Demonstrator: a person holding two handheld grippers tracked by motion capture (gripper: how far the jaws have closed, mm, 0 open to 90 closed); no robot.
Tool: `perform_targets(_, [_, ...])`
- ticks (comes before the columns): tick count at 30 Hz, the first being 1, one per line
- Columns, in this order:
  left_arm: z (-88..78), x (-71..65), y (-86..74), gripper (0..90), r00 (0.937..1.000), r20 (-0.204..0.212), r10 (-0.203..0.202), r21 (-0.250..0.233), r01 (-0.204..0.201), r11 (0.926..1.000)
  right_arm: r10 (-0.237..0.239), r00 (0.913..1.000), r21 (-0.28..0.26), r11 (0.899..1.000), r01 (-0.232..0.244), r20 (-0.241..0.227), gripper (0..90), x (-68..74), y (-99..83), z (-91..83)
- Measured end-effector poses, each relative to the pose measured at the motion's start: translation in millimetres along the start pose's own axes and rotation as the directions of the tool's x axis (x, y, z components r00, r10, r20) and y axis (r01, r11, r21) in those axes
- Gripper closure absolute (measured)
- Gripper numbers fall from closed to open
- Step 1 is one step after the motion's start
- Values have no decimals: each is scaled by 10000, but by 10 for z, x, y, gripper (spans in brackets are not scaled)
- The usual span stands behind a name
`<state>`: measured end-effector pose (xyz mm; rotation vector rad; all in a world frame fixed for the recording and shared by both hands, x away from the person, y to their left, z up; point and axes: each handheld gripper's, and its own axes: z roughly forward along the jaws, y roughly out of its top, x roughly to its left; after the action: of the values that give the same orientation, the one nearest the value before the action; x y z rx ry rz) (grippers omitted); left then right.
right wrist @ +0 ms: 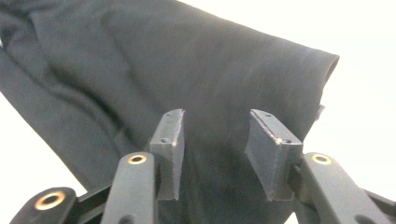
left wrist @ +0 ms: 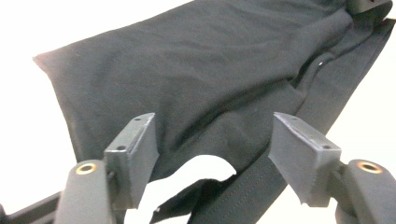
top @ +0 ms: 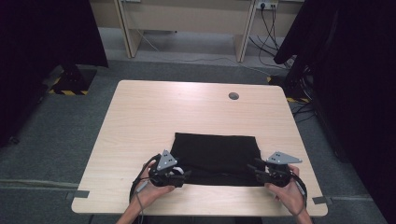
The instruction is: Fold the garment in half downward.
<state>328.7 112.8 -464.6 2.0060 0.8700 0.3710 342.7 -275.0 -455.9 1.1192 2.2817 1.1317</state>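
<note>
A folded black cloth [top: 215,156] lies flat near the front of the light wooden table [top: 154,112]. My left gripper [top: 180,173] sits at the cloth's front left corner, and in the left gripper view its jaws stand wide apart over the cloth [left wrist: 201,79] with a gap beside each pad. My right gripper [top: 257,171] rests at the front right corner. Seen from the right gripper view, its jaws [right wrist: 212,154] are parted above the cloth [right wrist: 154,70] and do not press on it. A hand holds each gripper from the table's front edge.
A small round grey cap [top: 233,96] is set into the table near its far edge. Black curtains and stands flank the table on both sides. Desk legs and cables lie on the floor beyond the far edge.
</note>
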Motion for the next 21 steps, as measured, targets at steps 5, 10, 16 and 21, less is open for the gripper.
perform_targets(5, [-152,75,-44,241,9991,-204,-360,-137,357,9993,152,9998,107,9998,-153,89,503,-38,148,86])
perform_targets(10, [-246,147,-156,216,9971,-324,-689,82,691,9976,255,9996,463,9986,-251,-80,471,-13,168,216])
perform_targets(16, [-276,185,-299,201,9954,-573,-764,407,788,9961,292,9995,785,9965,-279,-154,437,33,124,303])
perform_targets(21, [-273,177,-343,195,9954,-625,-731,467,760,9960,-201,9998,1084,9939,198,9,431,62,92,345])
